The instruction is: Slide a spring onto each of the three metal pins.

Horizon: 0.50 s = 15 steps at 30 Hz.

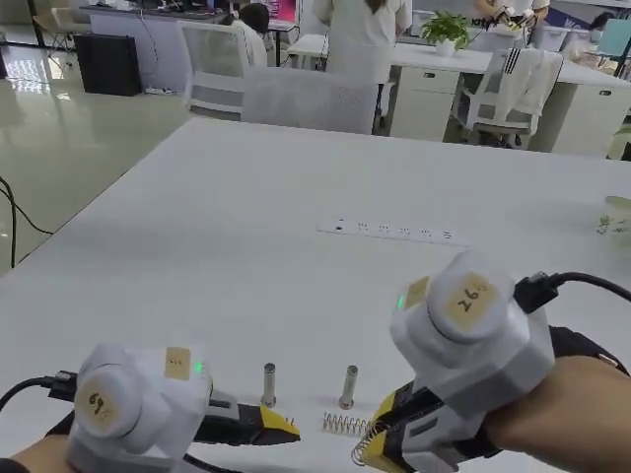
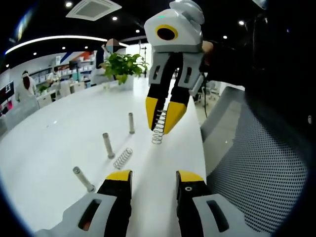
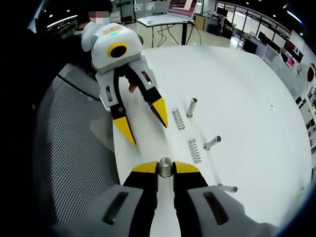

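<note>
Three short metal pins stand bare on the white table (image 1: 296, 197): one (image 3: 191, 107), a second (image 3: 212, 143) and a third (image 3: 227, 188); two of them (image 1: 268, 384) (image 1: 348, 387) are in the head view. My right gripper (image 3: 166, 167) is shut on a spring (image 2: 157, 134) and hovers near the table's front edge (image 1: 383, 441). Two loose springs (image 3: 177, 119) (image 3: 194, 150) lie flat beside the pins. My left gripper (image 2: 154, 177) is open with nothing between its jaws, and faces the right one across the pins (image 3: 148, 132).
A mesh chair back (image 2: 256, 163) sits close to the table's near edge. A power strip (image 1: 389, 232) is set into the table farther out. A potted plant (image 2: 121, 66), desks, chairs and people are beyond the far end.
</note>
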Available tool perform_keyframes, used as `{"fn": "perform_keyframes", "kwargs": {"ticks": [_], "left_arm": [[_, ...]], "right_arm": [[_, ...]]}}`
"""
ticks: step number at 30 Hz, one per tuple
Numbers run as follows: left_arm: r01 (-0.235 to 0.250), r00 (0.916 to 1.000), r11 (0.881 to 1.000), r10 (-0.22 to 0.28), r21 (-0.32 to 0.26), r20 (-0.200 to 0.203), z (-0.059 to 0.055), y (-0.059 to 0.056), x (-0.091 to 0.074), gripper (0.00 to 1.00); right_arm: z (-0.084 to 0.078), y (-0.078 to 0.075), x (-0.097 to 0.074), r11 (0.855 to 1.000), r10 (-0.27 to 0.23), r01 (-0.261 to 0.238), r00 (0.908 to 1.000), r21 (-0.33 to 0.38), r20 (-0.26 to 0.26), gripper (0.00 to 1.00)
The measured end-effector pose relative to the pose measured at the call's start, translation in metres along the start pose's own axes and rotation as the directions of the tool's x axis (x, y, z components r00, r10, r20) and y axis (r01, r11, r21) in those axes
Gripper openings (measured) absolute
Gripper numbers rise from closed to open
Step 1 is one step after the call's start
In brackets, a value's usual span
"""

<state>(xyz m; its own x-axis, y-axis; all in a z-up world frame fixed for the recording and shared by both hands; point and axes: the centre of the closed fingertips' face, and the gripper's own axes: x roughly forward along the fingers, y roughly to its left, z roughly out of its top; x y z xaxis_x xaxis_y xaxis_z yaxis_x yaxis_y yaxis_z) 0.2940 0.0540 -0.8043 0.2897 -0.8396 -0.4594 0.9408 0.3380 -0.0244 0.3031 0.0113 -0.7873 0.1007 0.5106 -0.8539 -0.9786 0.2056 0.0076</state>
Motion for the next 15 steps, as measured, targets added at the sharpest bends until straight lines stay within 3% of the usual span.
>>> {"fn": "perform_keyframes", "kwargs": {"ticks": [15], "left_arm": [[-0.065,0.9974,0.997,0.066,-0.039,0.027,-0.003,0.008,-0.016,0.34]], "right_arm": [[-0.03,-0.022,-0.013,0.997,-0.039,0.041,0.9988,0.064,-0.03,0.08]]}}
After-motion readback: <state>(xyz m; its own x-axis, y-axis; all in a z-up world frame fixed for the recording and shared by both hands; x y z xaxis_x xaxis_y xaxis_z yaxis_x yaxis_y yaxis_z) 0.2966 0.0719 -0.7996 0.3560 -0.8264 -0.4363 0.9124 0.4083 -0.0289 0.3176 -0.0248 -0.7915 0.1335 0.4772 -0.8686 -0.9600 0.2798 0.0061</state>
